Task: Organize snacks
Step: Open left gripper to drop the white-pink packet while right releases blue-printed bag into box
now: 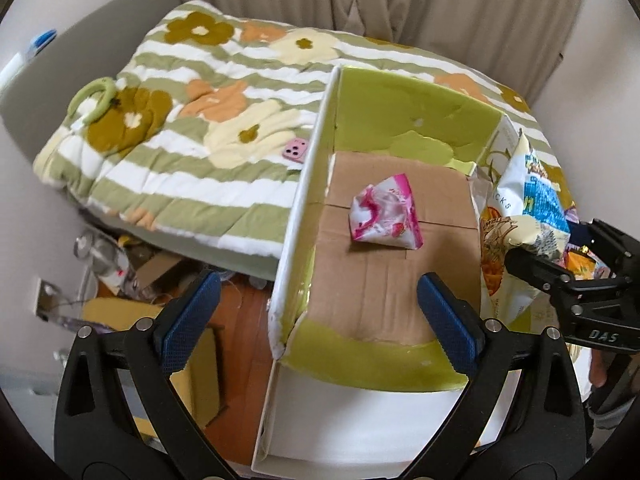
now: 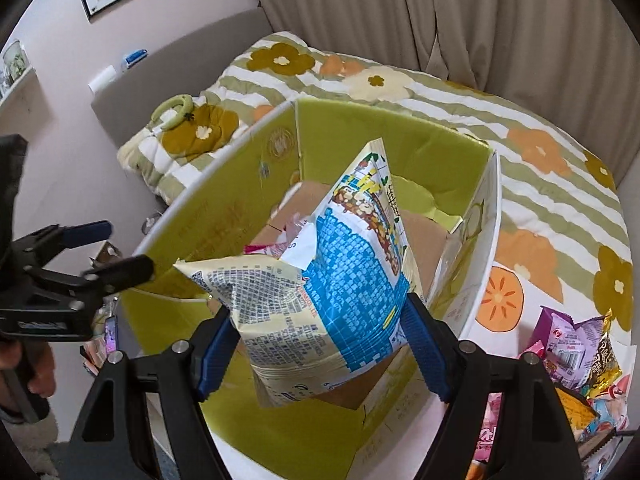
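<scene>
To do this step well, the right gripper (image 2: 316, 344) should carry the big snack bag (image 2: 328, 280) fully past the box's (image 2: 200, 224) rim, low over the cardboard bottom, before letting go. Its pads press the bag's lower part from both sides; the bag sticks up, above the box. The left gripper (image 1: 320, 320) stands wide open and empty, above the pink packet (image 1: 386, 214) lying inside.

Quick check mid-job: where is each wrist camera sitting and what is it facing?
Left wrist: on the open left gripper, looking down into the box at the pink packet; the right gripper shows at right.
Right wrist: on the right gripper, its fingers clamping the big snack bag over the box; a hand shows at left.
Shared: box, flowered quilt.
</scene>
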A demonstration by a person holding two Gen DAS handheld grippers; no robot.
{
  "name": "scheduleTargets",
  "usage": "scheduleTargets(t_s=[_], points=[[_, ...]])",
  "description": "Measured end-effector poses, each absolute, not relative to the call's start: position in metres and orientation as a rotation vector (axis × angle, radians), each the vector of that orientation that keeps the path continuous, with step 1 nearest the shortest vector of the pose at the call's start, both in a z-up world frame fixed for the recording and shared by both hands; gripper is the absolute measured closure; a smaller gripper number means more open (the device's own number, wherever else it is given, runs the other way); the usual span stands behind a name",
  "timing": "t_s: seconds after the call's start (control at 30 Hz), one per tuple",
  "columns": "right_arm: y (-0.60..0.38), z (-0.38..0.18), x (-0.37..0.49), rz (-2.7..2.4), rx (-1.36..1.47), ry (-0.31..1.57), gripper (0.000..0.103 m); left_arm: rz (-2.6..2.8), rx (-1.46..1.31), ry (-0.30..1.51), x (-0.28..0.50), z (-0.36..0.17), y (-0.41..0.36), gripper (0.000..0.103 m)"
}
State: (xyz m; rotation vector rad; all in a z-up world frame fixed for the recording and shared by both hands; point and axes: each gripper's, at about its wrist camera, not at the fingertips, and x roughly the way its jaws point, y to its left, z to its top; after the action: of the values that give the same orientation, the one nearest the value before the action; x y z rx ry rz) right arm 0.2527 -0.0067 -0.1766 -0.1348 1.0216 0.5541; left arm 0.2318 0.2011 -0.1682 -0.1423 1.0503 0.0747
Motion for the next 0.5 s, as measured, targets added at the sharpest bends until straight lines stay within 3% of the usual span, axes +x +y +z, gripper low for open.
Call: scheduleTargets(t_s=[0.07,0.13,0.17,0.5], points=[[-0.006,-0.183,0.254,0.555,-0.137,1.039,0.023,0.082,-0.145,1.054,0.231,-0.17,0.201,0.005],[-0.008,-0.188,0.255,0.557,-0.123,1.045,0.005,0.085,-0.142,1.057,0.228,-0.172,0.199,0.005],[-0.01,-0.189,0.254,0.558,-0.111,1.042,0.002,0.085,-0.14,1.058,0.226,-0.172,0.198,0.005],[-0.024,-0.177,0.225,0.492,-0.044,1.025,0.001,0.062,-0.131,1.019,0.21,-0.156,0.191,0.005]])
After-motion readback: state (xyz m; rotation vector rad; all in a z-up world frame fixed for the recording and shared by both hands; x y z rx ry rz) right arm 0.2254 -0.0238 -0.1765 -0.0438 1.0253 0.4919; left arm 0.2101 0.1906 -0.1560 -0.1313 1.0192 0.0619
